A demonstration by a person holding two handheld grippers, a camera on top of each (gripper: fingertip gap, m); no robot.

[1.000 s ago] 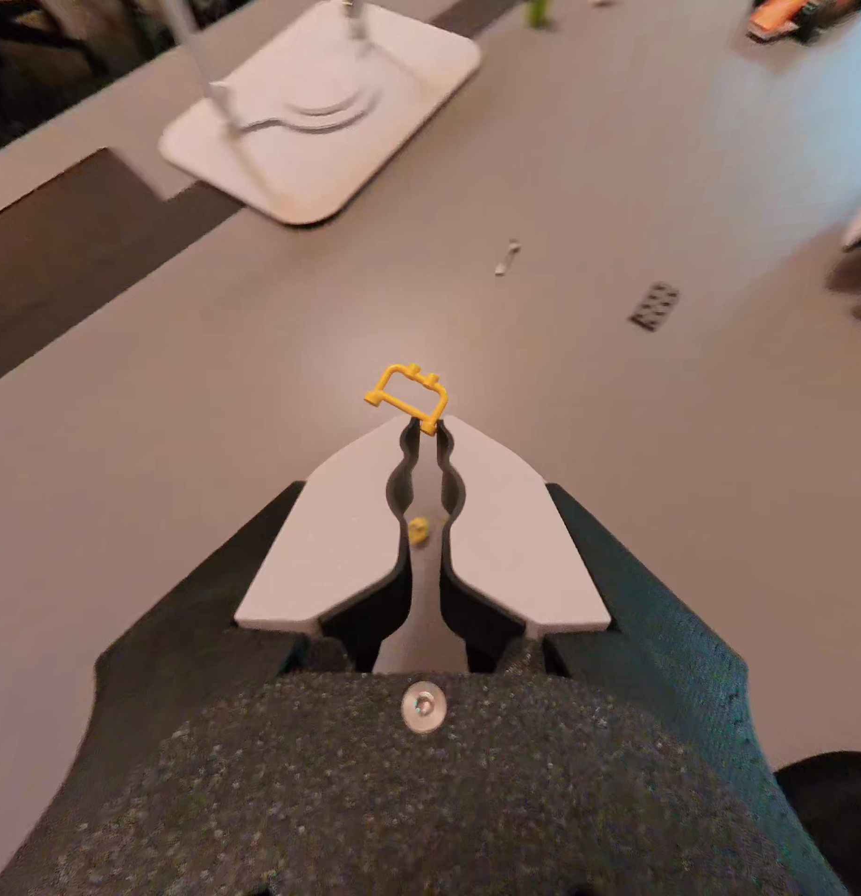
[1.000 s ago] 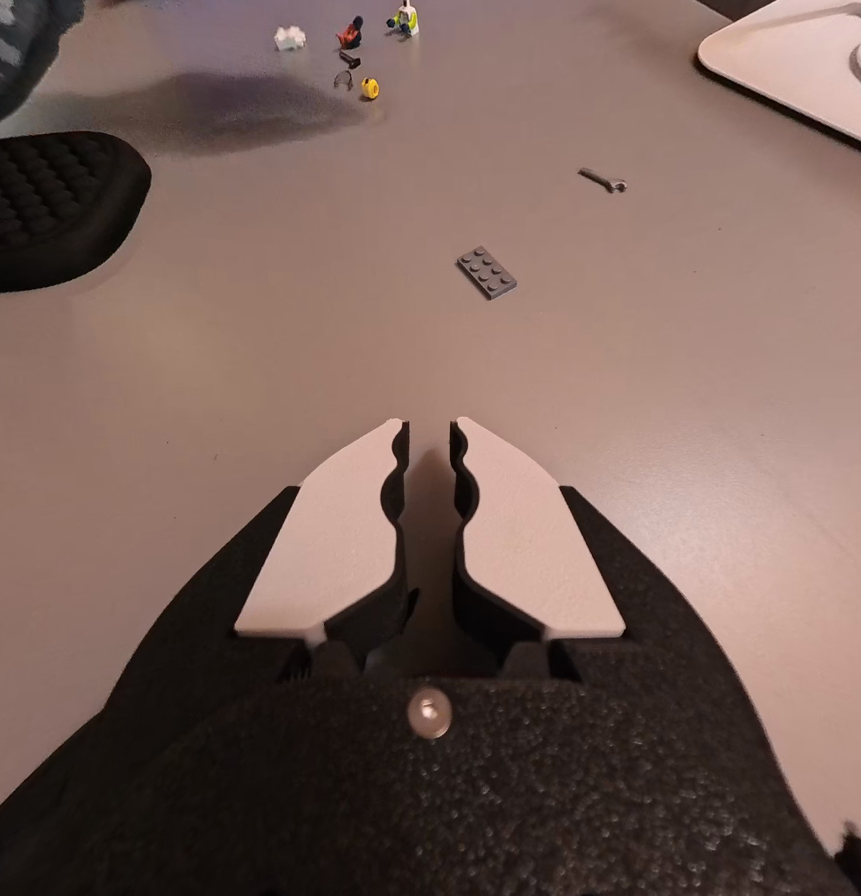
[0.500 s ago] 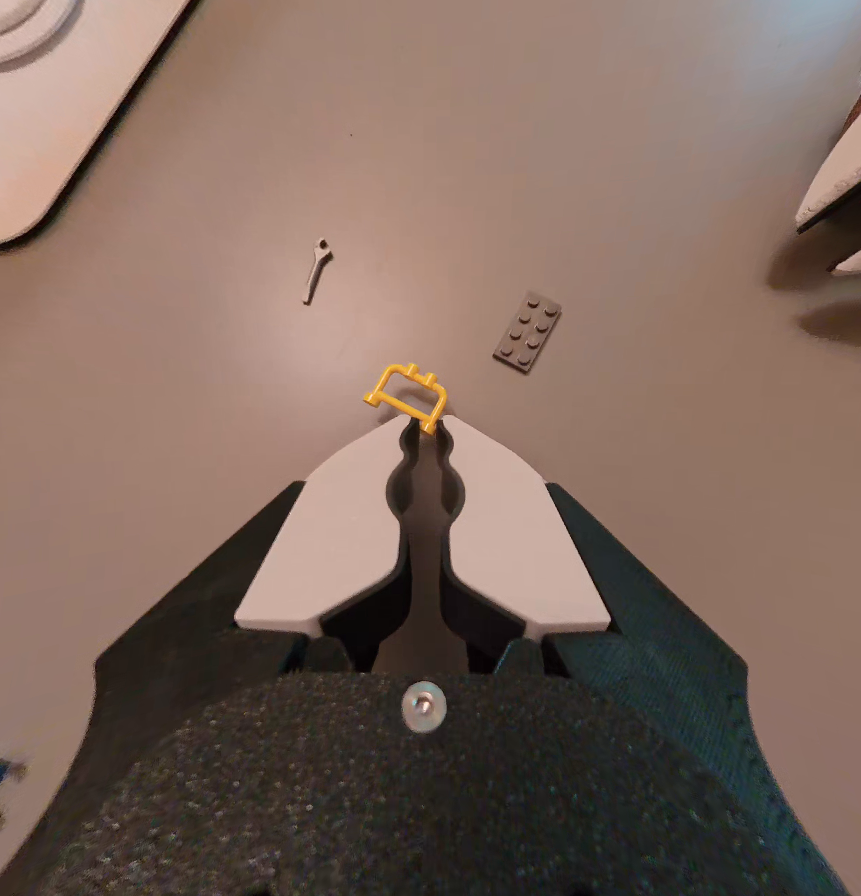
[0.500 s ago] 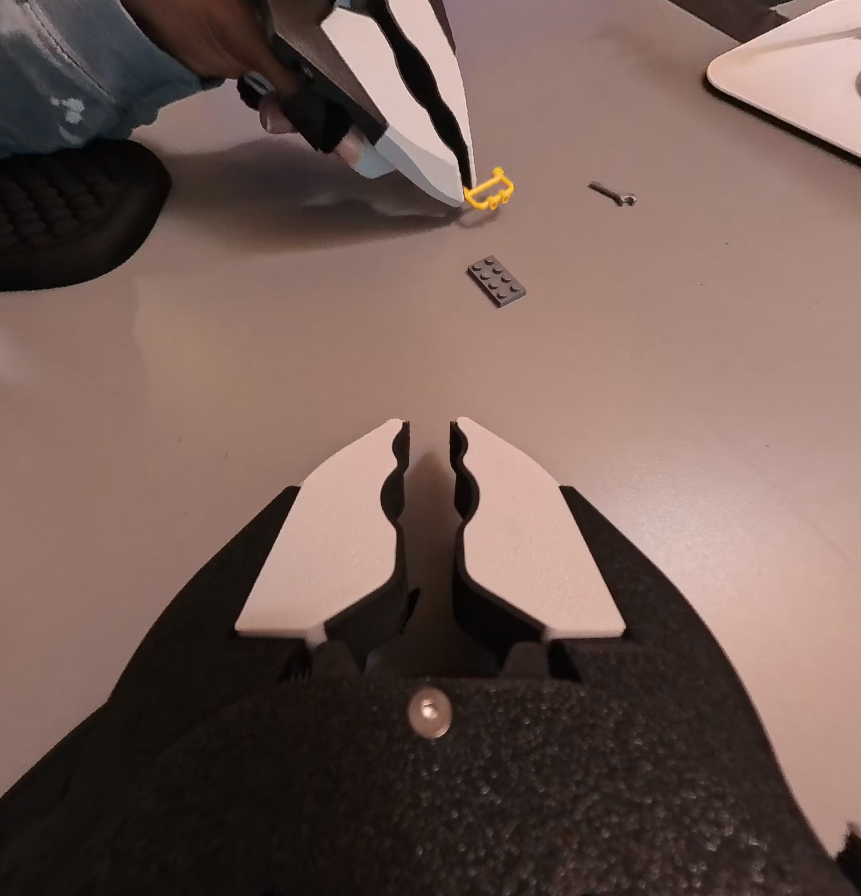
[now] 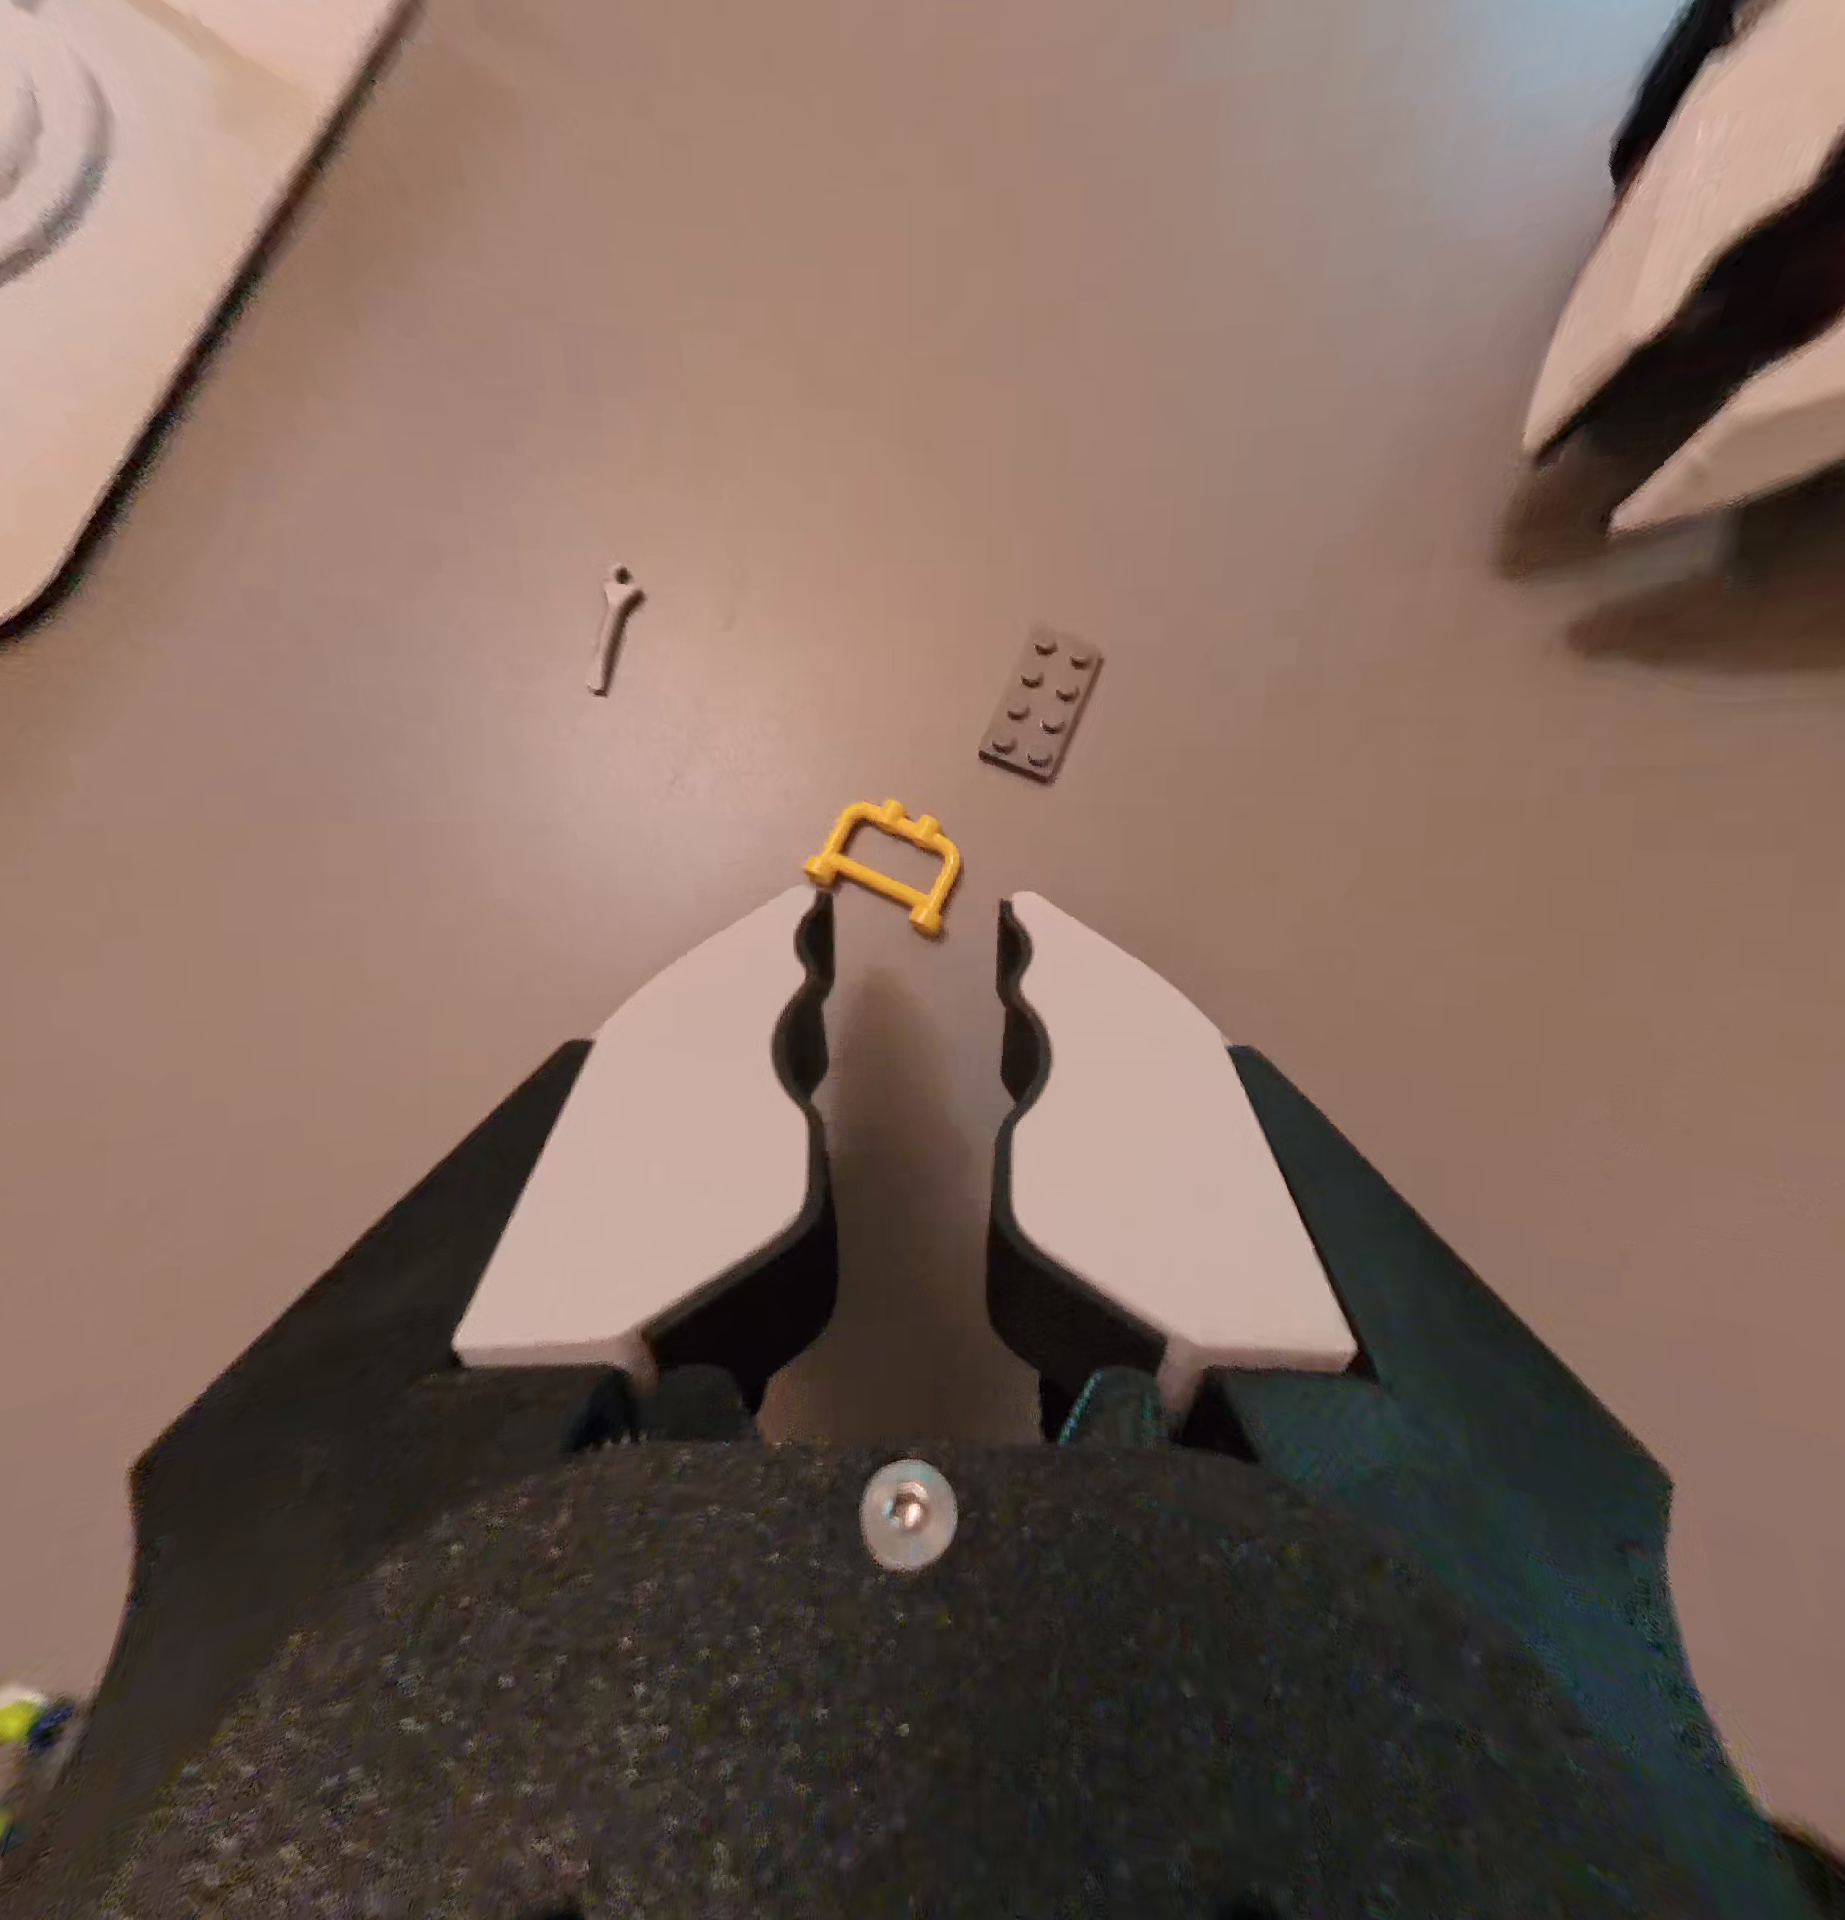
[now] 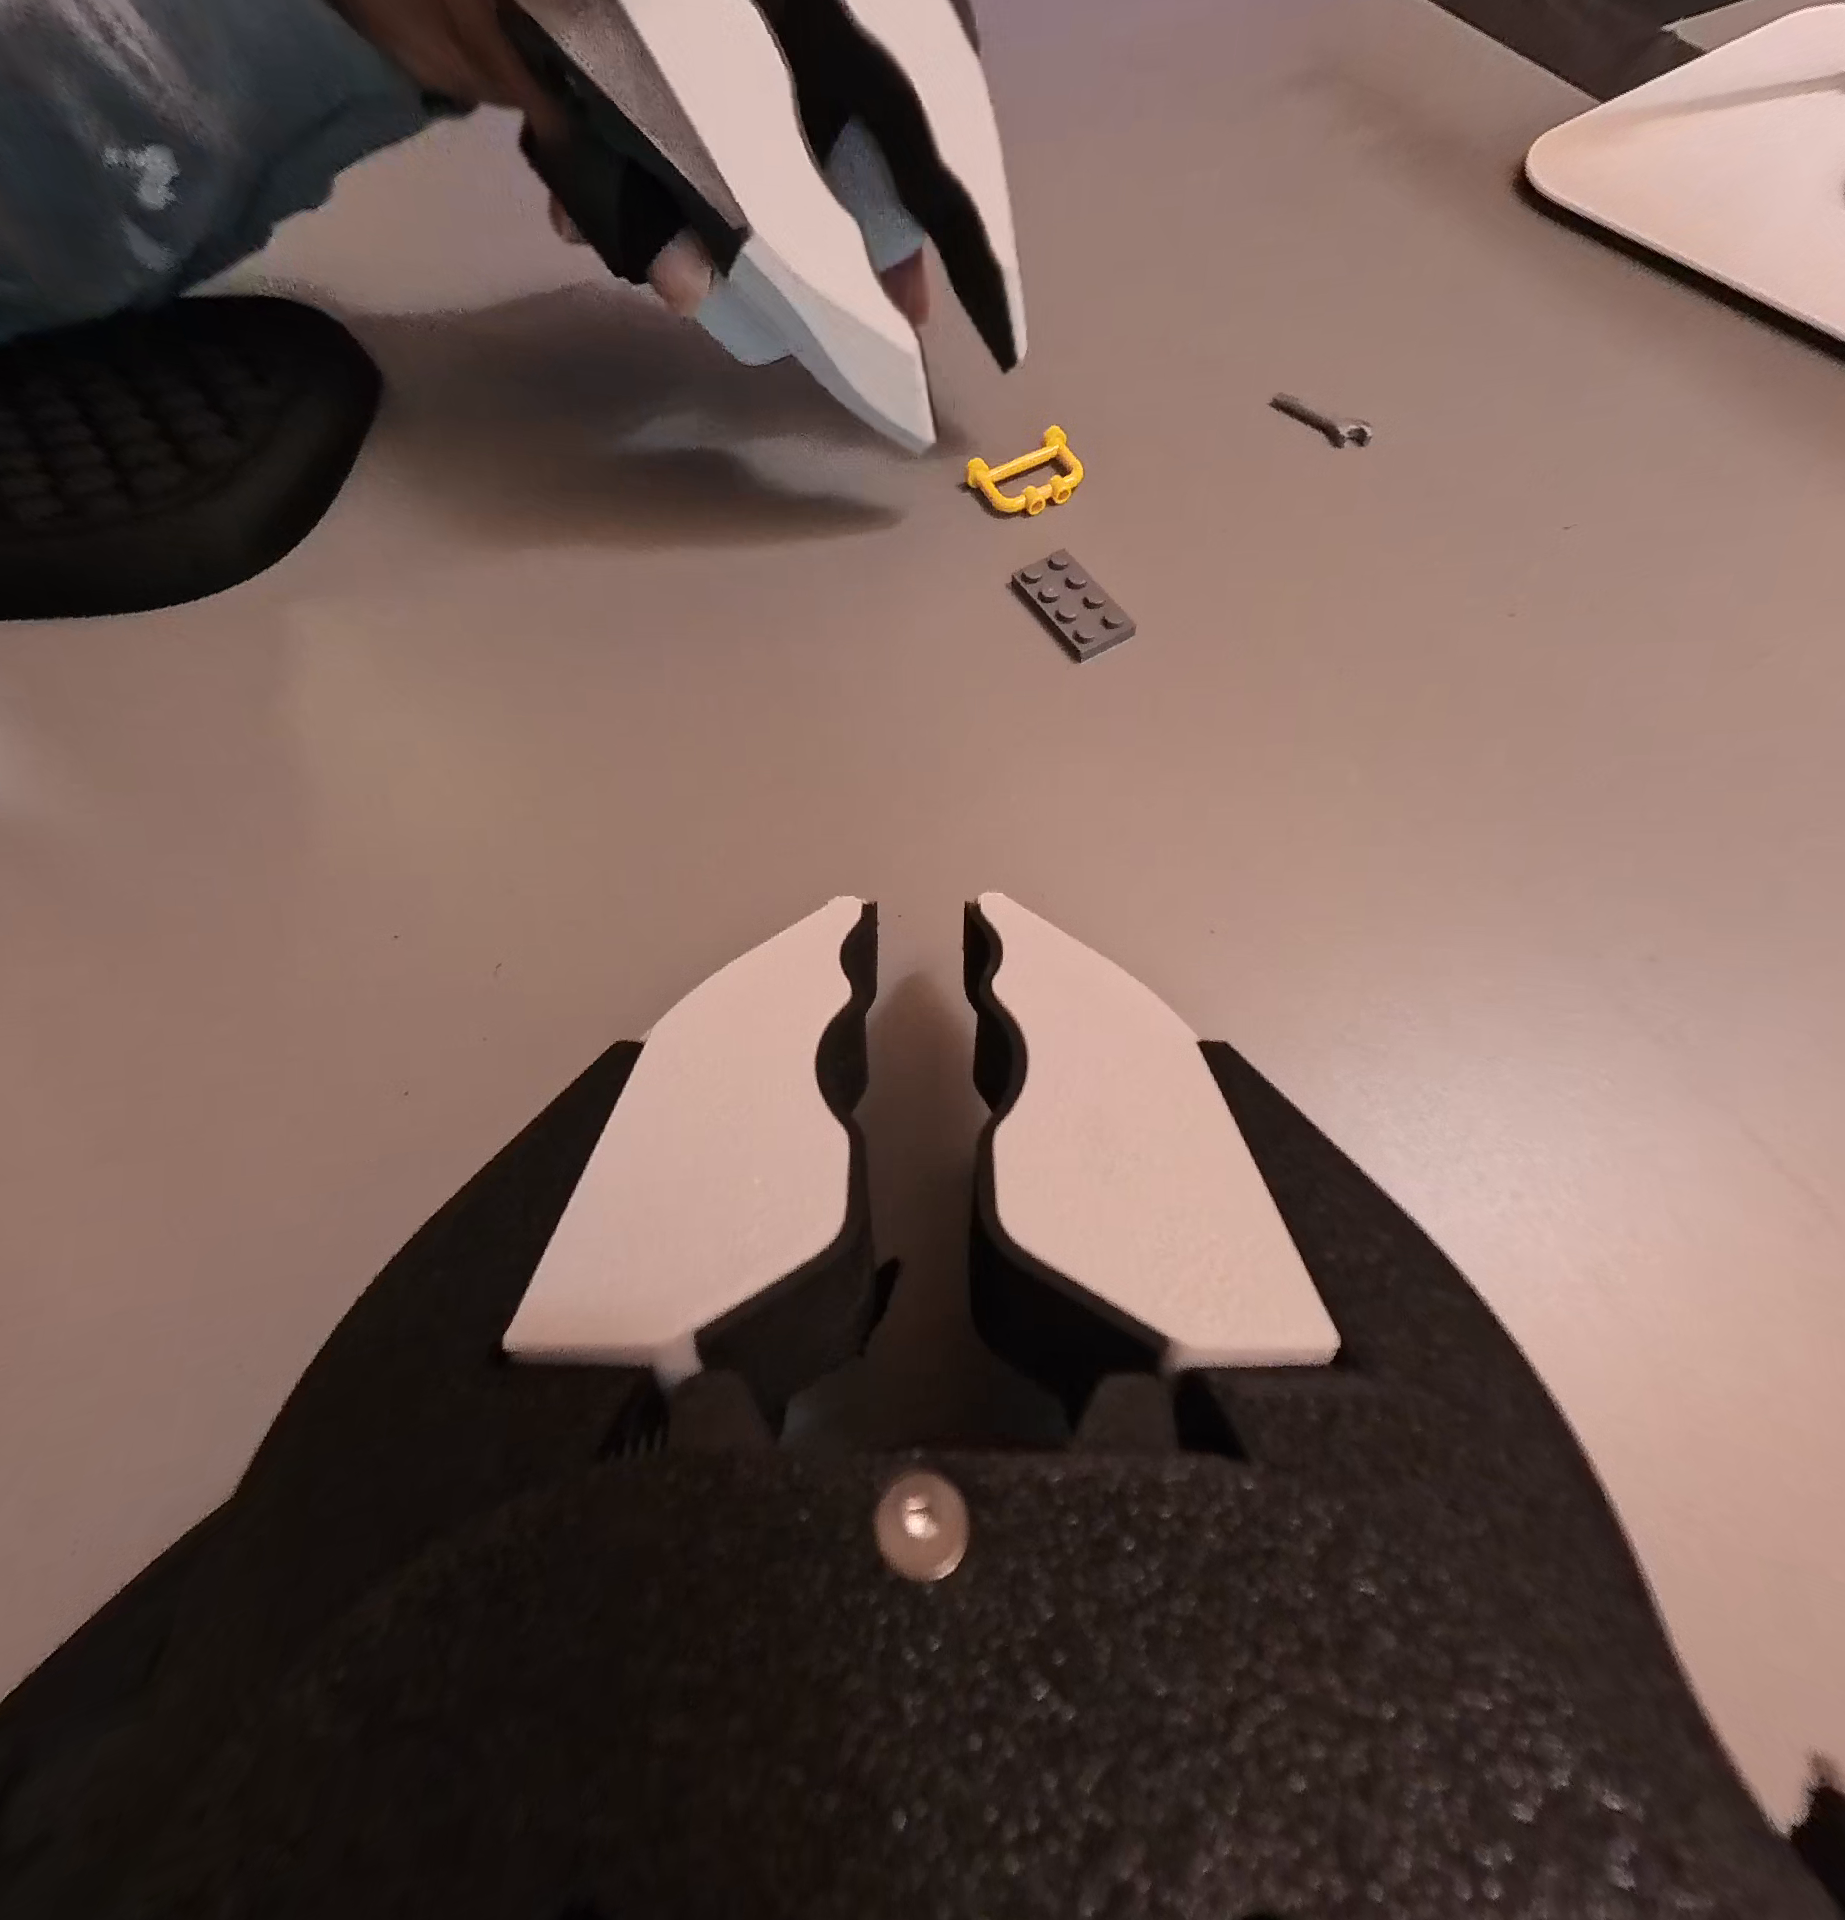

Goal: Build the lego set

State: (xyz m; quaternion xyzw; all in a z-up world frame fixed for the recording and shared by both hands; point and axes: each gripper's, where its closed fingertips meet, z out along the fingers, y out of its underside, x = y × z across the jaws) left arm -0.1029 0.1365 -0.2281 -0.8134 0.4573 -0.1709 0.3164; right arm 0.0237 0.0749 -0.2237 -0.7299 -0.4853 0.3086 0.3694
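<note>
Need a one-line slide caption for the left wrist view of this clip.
Open left gripper over the table, yellow handle piece lying at its fingertips, dark grey plate beyond.

Grey-brown table (image 6: 1417,935) under soft warm light.

It looks like an office or lab desk: a plain grey tabletop (image 6: 1417,935), a white monitor-stand base (image 6: 1749,187) at 2 o'clock, and a black mesh chair seat (image 6: 118,447) at 10 o'clock beside it.
</note>
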